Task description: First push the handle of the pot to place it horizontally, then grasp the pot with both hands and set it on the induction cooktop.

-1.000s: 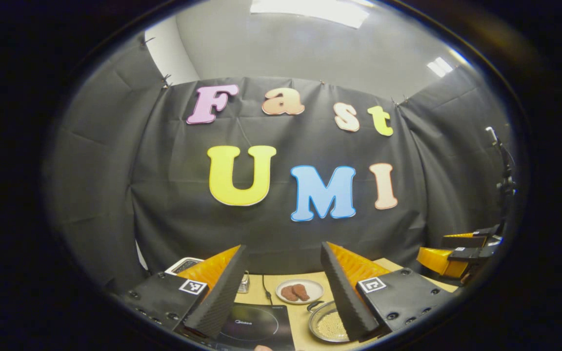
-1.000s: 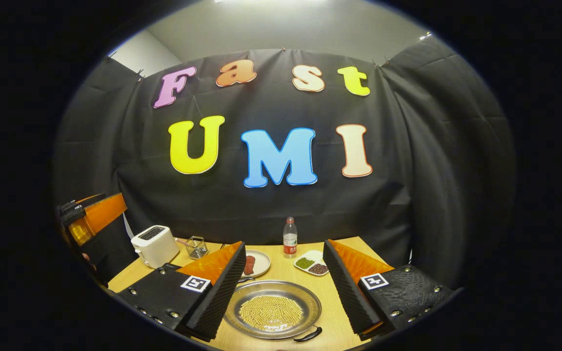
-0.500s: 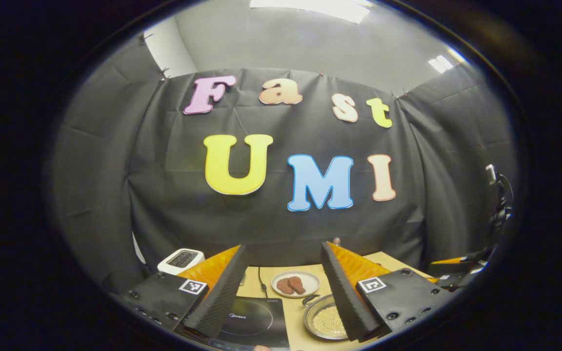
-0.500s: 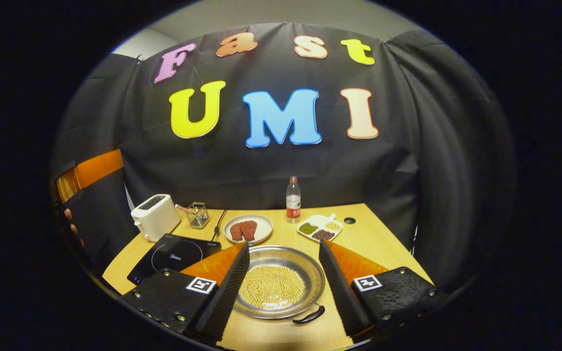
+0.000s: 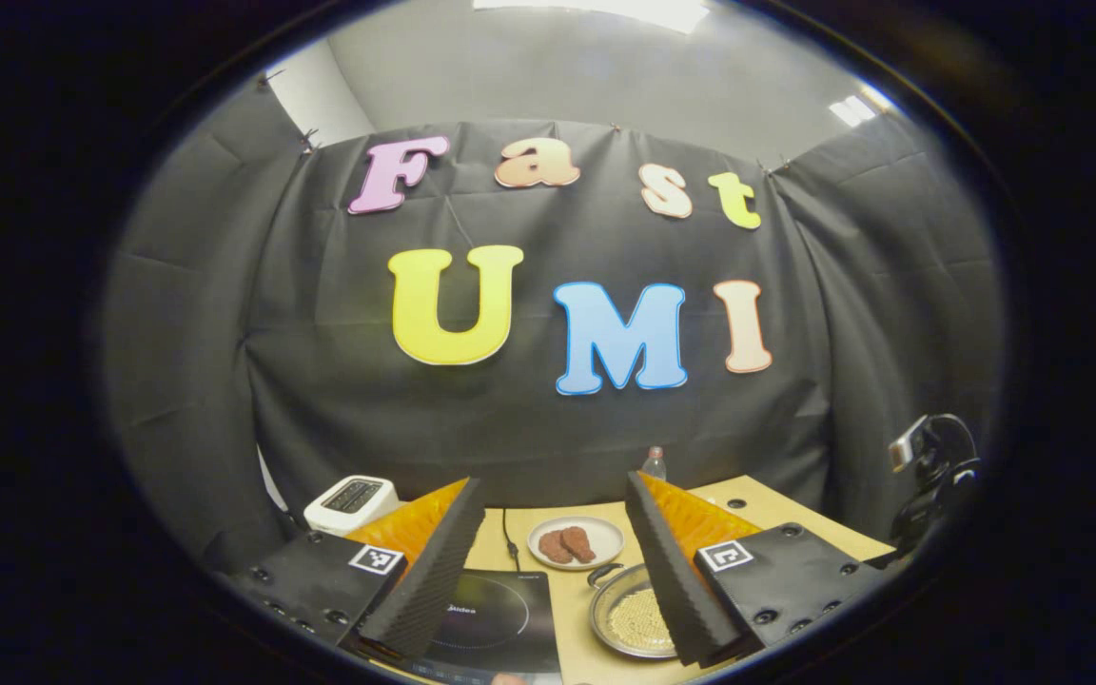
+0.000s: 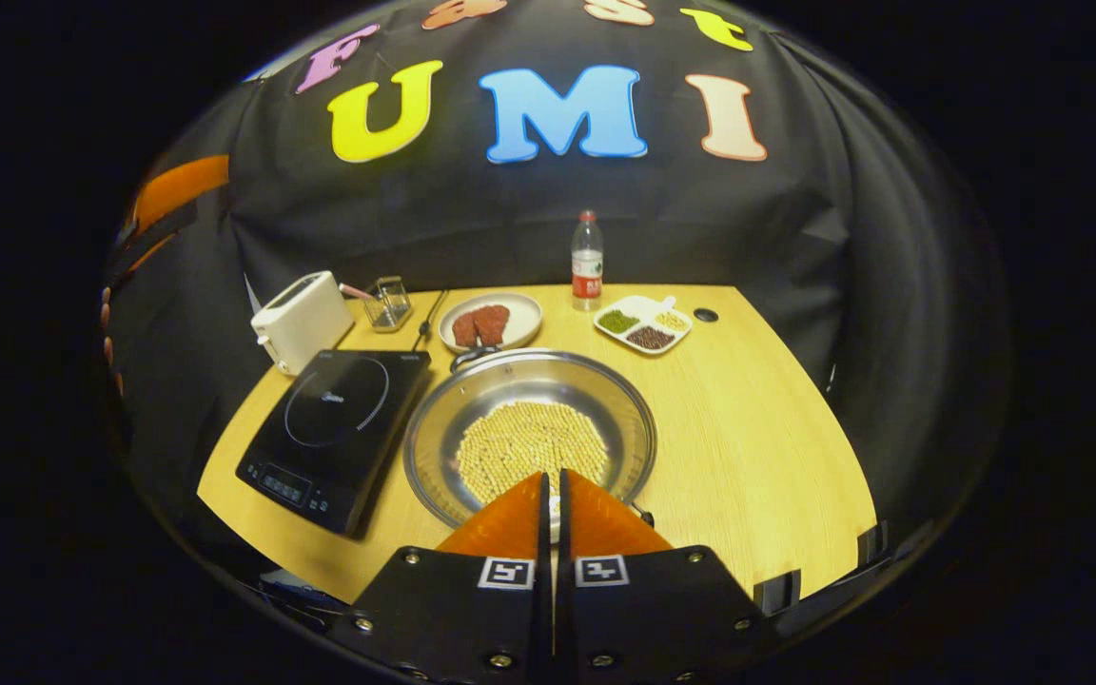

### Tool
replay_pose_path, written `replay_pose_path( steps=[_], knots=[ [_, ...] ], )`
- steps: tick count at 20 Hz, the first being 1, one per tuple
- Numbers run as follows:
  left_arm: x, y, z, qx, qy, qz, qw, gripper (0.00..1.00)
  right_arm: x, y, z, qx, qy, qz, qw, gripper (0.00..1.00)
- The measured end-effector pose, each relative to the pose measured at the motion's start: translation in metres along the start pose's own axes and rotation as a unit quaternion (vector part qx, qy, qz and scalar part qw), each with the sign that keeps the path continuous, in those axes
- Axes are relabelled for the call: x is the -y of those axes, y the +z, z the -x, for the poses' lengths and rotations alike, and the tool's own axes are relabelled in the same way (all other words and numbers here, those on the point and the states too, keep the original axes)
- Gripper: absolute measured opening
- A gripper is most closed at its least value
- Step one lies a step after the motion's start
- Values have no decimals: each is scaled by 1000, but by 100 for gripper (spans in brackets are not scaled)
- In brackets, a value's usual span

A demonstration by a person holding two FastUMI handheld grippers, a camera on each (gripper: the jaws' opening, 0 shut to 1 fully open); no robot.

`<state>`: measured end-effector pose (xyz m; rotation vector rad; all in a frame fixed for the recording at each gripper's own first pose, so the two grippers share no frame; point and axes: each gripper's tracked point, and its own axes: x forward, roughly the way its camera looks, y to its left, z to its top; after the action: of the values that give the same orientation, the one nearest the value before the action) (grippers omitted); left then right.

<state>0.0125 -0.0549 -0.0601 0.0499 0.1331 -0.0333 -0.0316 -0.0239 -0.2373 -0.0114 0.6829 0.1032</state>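
Left hand-held gripper (image 5: 553, 571): its two ribbed, wedge-shaped fingers stand wide apart in the left gripper view, gripping nothing, raised above the near edge of the table (image 6: 757, 428).
Right hand-held gripper (image 6: 550, 495): in the right gripper view its fingers are pressed together with only a thin slit between them and nothing in it; the tips hang over the near rim of the pot (image 6: 529, 438).
Pot: a wide, shallow, round pan of shiny metal, sitting on the table just right of the induction cooktop (image 6: 334, 433), not on it. A flat layer of small pale yellow beans covers its bottom.
Pot handles: a dark loop handle shows at the far rim; the near one is mostly hidden behind the right hand-held gripper's fingers, so its angle cannot be told.
Induction cooktop: a flat, glossy black slab with a thin ring on top and a control strip along its near edge; its cord runs toward the far side.
Table: pale wood with visible grain and a rounded outline.
Far side: a white boxy toaster (image 6: 301, 322), a round plate (image 6: 491, 322) with reddish-brown meat pieces, a clear plastic bottle (image 6: 587, 262) and a divided white dish (image 6: 643, 325) of green, dark and yellow grains.
Left edge: fingertips and part of the other gripper, cut off and dim.
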Motion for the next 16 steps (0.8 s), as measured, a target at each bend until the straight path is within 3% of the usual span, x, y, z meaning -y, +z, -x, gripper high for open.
replay_pose_path(
  steps=[7, 9, 10, 16],
  knots=[
    [-6, -11, -10, -17, 16, 8, 1000, 95, 4, -71, -33, -129, 18, -5, 991, 4],
    [-8, -15, -14, -21, 20, 10, 1000, 99, 2, -80, -37, -151, 22, -2, 988, 4],
    [-8, -17, -17, -25, 22, 11, 999, 95, 0, -87, -40, -162, 23, -3, 987, 4],
    [-7, -30, -33, -44, 29, 20, 998, 95, 0, -99, -58, -197, 29, -13, 980, 4]
  ],
)
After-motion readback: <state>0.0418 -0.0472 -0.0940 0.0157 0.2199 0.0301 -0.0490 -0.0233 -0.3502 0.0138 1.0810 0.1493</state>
